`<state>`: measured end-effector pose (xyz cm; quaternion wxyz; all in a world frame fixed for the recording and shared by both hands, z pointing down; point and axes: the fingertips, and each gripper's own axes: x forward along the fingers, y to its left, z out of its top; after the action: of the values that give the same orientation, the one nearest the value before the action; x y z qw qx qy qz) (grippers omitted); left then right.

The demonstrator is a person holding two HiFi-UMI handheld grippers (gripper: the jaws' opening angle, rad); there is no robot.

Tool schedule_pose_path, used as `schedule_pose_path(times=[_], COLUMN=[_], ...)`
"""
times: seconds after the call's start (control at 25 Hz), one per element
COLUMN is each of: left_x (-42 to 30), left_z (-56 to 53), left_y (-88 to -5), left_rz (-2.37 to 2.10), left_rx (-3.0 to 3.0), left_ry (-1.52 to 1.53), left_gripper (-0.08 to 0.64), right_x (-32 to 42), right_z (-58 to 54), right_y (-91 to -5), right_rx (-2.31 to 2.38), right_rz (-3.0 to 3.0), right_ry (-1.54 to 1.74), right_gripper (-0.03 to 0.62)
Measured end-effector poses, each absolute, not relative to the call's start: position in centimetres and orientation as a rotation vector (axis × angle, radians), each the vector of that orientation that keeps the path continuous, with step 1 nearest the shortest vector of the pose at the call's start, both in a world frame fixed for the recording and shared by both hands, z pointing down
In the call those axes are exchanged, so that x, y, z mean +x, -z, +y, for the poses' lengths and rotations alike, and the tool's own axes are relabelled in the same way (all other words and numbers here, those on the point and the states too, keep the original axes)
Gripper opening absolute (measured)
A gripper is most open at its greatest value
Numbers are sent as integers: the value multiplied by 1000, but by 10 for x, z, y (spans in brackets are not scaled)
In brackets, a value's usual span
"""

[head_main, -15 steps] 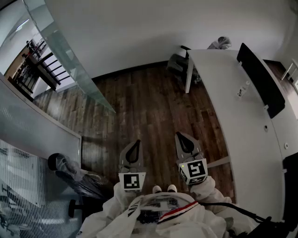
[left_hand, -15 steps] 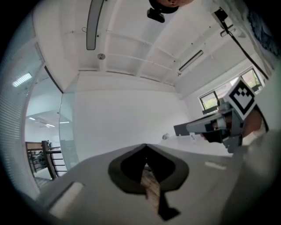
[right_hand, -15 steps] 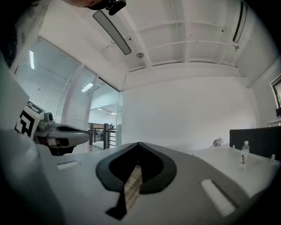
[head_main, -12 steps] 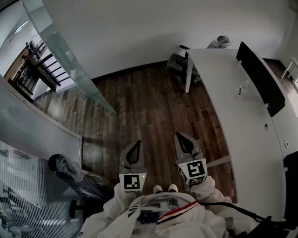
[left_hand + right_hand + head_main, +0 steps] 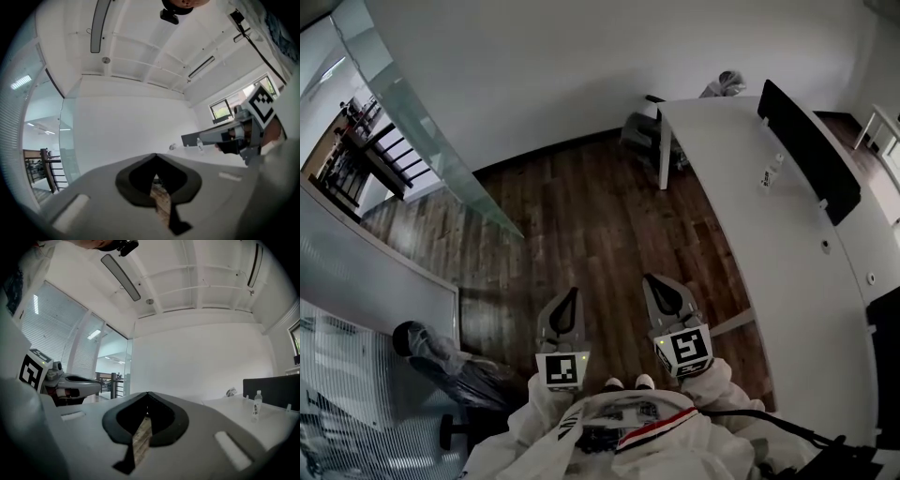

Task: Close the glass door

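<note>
Turning a little, sliding the whole room leftward in the head view. Holding left tongs (image 5: 569,292) and right tongs (image 5: 652,279) clenched shut, empty, at lower centre. Leaving the glass door (image 5: 431,131) open at upper left, far off; needs walking over first.

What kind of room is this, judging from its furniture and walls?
Probably an office: a long white desk carries a dark divider screen, and a glass door stands open on the left, above a wooden floor.
</note>
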<state>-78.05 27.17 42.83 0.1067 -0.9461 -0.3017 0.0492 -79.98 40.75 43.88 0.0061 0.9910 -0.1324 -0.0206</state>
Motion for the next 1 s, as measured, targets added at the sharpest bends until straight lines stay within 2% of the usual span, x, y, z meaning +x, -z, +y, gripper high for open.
schedule_pose_path(times=[0.28,0.56,1.0], left_x=[-788,-756,-629], left_z=[286,279,275], left_y=[-433,-444,-466], left_rz=[-901,-869,-861], left_rx=[-2765,-2769,-2784], left_ry=[-137,-121,-109], left_gripper=[2,2,2], right_x=[-803,-775,-655], right_z=[431,428,420], right_y=[-456,-468,-489], right_rx=[3158,3146,3108], right_rz=[-371,-397,-416], right_ry=[4,-21,-164], right_gripper=[5,6,6])
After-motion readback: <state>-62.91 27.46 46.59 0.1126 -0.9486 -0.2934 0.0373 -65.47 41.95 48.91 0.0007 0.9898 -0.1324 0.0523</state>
